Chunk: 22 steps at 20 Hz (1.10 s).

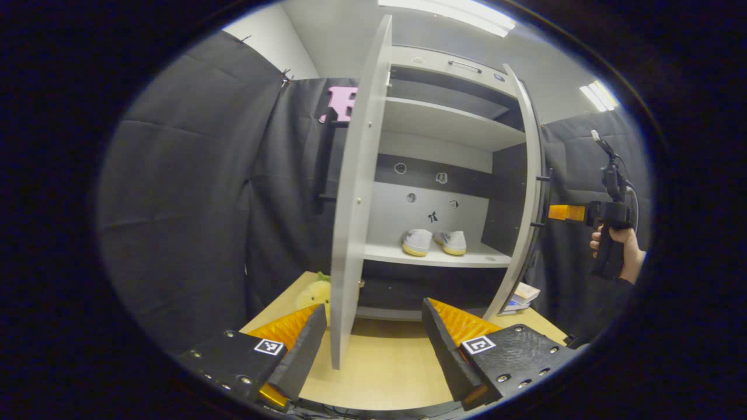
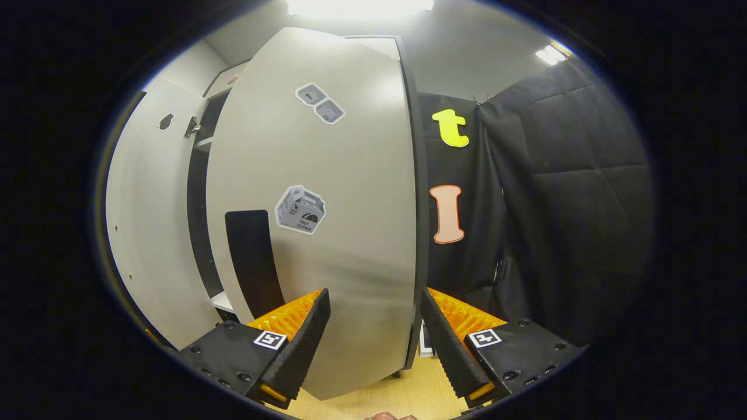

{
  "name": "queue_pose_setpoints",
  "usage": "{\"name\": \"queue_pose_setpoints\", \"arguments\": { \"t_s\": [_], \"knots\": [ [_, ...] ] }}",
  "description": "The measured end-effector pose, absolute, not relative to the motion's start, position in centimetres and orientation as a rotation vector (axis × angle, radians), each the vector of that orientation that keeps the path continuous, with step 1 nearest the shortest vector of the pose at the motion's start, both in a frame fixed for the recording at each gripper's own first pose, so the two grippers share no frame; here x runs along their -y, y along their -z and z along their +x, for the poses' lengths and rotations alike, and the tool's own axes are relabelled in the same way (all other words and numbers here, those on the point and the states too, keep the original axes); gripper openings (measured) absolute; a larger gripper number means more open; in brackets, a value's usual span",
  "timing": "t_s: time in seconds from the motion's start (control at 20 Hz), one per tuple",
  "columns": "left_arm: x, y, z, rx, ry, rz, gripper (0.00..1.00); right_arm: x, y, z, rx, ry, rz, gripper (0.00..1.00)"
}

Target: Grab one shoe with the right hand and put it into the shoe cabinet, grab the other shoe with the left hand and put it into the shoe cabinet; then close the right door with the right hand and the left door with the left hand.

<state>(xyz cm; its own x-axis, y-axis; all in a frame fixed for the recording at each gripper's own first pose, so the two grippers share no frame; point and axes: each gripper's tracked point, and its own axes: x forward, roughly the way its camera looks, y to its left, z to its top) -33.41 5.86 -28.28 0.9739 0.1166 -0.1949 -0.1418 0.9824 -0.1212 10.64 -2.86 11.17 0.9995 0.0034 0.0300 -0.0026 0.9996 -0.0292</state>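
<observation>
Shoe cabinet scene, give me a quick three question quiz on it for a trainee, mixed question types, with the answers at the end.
1. True or false: both shoes sit on a shelf inside the shoe cabinet.
2. Multiple choice: in the left gripper view, the left door is A) fully shut, B) open, its edge towards the camera, C) taken off.
3. Fill in: in the right gripper view, the right gripper is open, its fingers either side of the right door's outer ____.

Key: 1 true. 2 B. 3 edge. The left gripper is open too, so both doors are yet to be closed.
</observation>
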Motion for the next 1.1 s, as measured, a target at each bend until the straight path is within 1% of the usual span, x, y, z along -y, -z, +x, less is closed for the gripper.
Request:
{"name": "queue_pose_setpoints", "arguments": {
  "t_s": [0.15, 0.2, 0.25, 0.35, 0.5, 0.7, 0.75, 0.8, 0.9, 0.95, 1.0, 1.1],
  "knots": [
    [-10.8, 27.4, -34.3, -0.161, -0.222, -0.105, 0.94, 2.7, -10.6, 9.9, 0.027, 0.0, -0.016, 0.97],
    [-12.3, 26.9, -34.6, -0.143, -0.247, -0.096, 0.94, 2.7, -10.3, 9.6, 0.026, 0.001, -0.01, 0.92],
    [-13.8, 26.3, -34.8, -0.127, -0.271, -0.086, 0.94, 2.8, -9.9, 9.2, 0.024, 0.004, -0.006, 0.97],
    [-16.4, 24.8, -35.4, -0.095, -0.308, -0.067, 0.94, 3.2, -9.1, 8.4, 0.022, 0.013, 0.002, 0.98],
    [-18.8, 22.9, -34.6, -0.071, -0.32, -0.054, 0.94, 4.0, -7.9, 6.8, 0.017, 0.038, 0.008, 0.97],
    [-20.4, 19.3, -32.6, -0.016, -0.276, -0.064, 0.93, 5.2, -6.3, 4.6, 0.006, 0.067, -0.006, 0.97],
    [-21.0, 18.5, -31.9, -0.007, -0.267, -0.056, 0.93, 5.5, -6.2, 4.2, 0.004, 0.073, -0.003, 0.92],
    [-21.4, 17.7, -31.1, 0.002, -0.255, -0.053, 0.93, 5.6, -5.9, 3.7, 0.001, 0.074, 0.005, 0.97],
    [-21.4, 16.3, -29.3, 0.017, -0.215, -0.067, 0.94, 6.0, -5.6, 3.0, -0.003, 0.084, 0.016, 0.97],
    [-21.4, 15.9, -28.5, 0.028, -0.196, -0.071, 0.94, 6.2, -5.3, 2.7, -0.004, 0.09, 0.018, 0.92],
    [-21.4, 15.5, -27.8, 0.035, -0.183, -0.077, 0.94, 6.5, -5.1, 2.3, -0.007, 0.096, 0.02, 0.97],
    [-21.4, 14.8, -26.3, 0.052, -0.165, -0.105, 0.94, 7.1, -4.4, 1.6, -0.019, 0.107, 0.026, 0.97]
  ]
}}
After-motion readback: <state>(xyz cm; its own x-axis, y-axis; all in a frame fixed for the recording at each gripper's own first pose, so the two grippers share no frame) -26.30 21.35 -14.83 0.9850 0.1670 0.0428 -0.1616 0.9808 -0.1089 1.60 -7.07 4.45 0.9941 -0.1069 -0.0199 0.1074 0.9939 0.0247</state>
